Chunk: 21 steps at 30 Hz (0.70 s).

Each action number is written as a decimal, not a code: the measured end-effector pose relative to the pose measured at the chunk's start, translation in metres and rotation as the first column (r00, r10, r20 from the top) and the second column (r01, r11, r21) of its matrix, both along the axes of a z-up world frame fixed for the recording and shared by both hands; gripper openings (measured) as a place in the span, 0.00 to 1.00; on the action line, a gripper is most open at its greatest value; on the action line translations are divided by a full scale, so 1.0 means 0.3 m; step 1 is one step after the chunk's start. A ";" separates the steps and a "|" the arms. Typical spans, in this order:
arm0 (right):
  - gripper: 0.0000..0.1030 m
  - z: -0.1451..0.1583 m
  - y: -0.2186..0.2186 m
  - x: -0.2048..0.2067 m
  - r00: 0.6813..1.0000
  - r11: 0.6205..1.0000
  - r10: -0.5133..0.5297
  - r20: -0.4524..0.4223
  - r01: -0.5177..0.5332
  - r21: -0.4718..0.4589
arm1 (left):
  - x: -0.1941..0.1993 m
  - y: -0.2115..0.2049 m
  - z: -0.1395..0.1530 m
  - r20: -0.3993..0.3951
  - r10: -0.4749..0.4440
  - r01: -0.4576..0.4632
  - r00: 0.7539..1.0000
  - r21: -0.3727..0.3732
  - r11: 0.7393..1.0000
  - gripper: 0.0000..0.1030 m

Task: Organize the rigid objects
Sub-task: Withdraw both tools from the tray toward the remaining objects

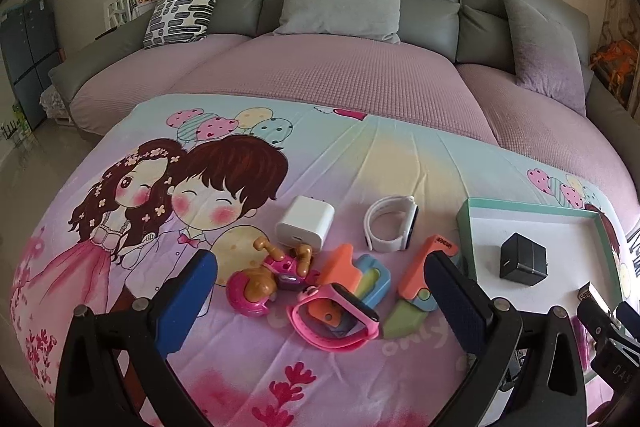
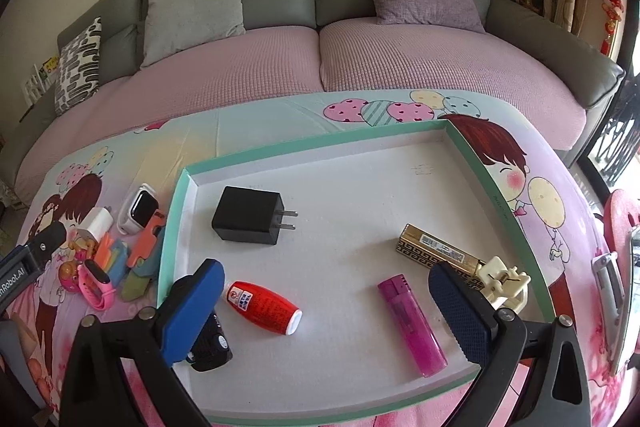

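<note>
The job looks roughly half done. Inside the green-rimmed tray [image 2: 496,183] lie a black charger [image 2: 248,215], a red bottle [image 2: 266,307], a purple lighter [image 2: 412,325], a gold case [image 2: 436,247] and a dark item half hidden behind the right gripper [image 2: 324,311]. Left on the cartoon sheet [image 1: 360,155], at nine o'clock from the tray, are a white charger [image 1: 305,223], white watch [image 1: 390,227], pink watch [image 1: 336,319], toy trike [image 1: 268,279] and colourful plastic pieces [image 1: 416,287]. The left gripper [image 1: 320,291] hovers over that pile; both grippers' jaws are spread wide, grasping nothing. The black charger's prongs point to three o'clock; the lighter's long axis runs eleven to five.
</note>
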State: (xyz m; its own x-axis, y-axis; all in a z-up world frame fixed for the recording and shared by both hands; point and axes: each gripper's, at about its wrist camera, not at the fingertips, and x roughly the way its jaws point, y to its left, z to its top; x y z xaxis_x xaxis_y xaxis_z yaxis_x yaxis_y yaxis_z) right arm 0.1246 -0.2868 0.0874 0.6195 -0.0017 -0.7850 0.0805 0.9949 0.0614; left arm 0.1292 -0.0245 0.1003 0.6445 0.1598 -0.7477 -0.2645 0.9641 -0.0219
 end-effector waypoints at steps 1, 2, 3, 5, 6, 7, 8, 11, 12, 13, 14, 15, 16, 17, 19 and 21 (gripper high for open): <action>1.00 0.000 0.012 0.000 1.000 1.000 0.009 0.000 -0.009 -0.002 | -0.002 0.010 0.000 -0.001 0.005 -0.005 1.000 -0.002 1.000 1.00; 1.00 0.000 0.024 0.000 1.000 1.000 0.018 -0.001 -0.018 -0.003 | -0.006 0.021 0.000 -0.001 0.011 -0.011 1.000 -0.003 1.000 1.00; 1.00 0.001 0.035 -0.001 1.000 1.000 0.025 -0.001 -0.025 -0.005 | -0.009 0.032 0.000 0.000 0.018 -0.018 1.000 -0.004 1.000 1.00; 1.00 0.001 0.056 0.000 0.999 0.999 0.038 0.001 -0.038 -0.012 | -0.016 0.054 0.001 0.000 0.029 -0.029 1.000 -0.008 1.000 1.00; 1.00 0.001 0.066 0.000 0.999 0.999 0.044 0.003 -0.044 -0.014 | -0.020 0.067 0.001 0.002 0.037 -0.037 0.999 -0.012 0.999 1.00; 1.00 0.002 0.076 0.000 0.999 0.999 0.050 0.004 -0.050 -0.017 | -0.023 0.080 0.002 0.004 0.046 -0.046 0.999 -0.017 0.999 1.00; 1.00 0.002 0.086 0.000 0.999 0.998 0.054 0.005 -0.054 -0.018 | -0.027 0.094 0.002 0.005 0.057 -0.057 0.998 -0.022 0.998 1.00; 1.00 0.000 0.124 0.000 0.997 0.997 0.080 0.005 -0.080 -0.019 | -0.041 0.131 0.003 0.012 0.086 -0.086 0.996 -0.032 0.996 1.00; 1.00 -0.001 0.139 0.000 0.996 0.996 0.091 0.005 -0.090 -0.019 | -0.044 0.144 0.002 0.013 0.097 -0.096 0.995 -0.033 0.995 1.00; 1.00 -0.002 0.153 0.001 0.995 0.995 0.100 0.006 -0.100 -0.019 | -0.048 0.155 0.001 0.014 0.107 -0.107 0.994 -0.034 0.994 1.00; 1.00 -0.002 0.169 0.001 0.994 0.994 0.110 0.009 -0.110 -0.018 | -0.051 0.166 0.001 0.015 0.115 -0.115 0.993 -0.035 0.993 1.00; 1.00 -0.002 0.183 0.001 0.993 0.993 0.119 0.014 -0.119 -0.014 | -0.055 0.176 0.000 0.018 0.124 -0.123 0.992 -0.038 0.992 1.00; 1.00 -0.001 0.196 -0.001 0.992 0.992 0.128 0.021 -0.128 -0.010 | -0.058 0.186 0.000 0.021 0.131 -0.130 0.991 -0.044 0.991 1.00; 1.00 0.000 0.210 -0.002 0.990 0.990 0.138 0.027 -0.138 -0.005 | -0.060 0.195 -0.001 0.022 0.136 -0.135 0.990 -0.050 0.990 1.00; 1.00 -0.001 0.239 -0.004 0.987 0.987 0.160 0.031 -0.160 -0.008 | -0.067 0.212 -0.001 0.030 0.147 -0.145 0.989 -0.060 0.988 1.00; 1.00 -0.001 0.265 -0.008 0.984 0.984 0.175 0.044 -0.174 -0.026 | -0.073 0.228 -0.001 0.038 0.157 -0.154 0.987 -0.073 0.985 1.00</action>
State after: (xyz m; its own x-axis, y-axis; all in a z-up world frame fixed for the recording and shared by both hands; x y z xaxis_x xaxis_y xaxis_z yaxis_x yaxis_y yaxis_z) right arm 0.1223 -0.2073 0.0870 0.6470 0.0930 -0.7568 -0.0973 0.9945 0.0391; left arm 0.1073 0.0439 0.1000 0.6482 0.2097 -0.7320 -0.4087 0.9069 -0.1021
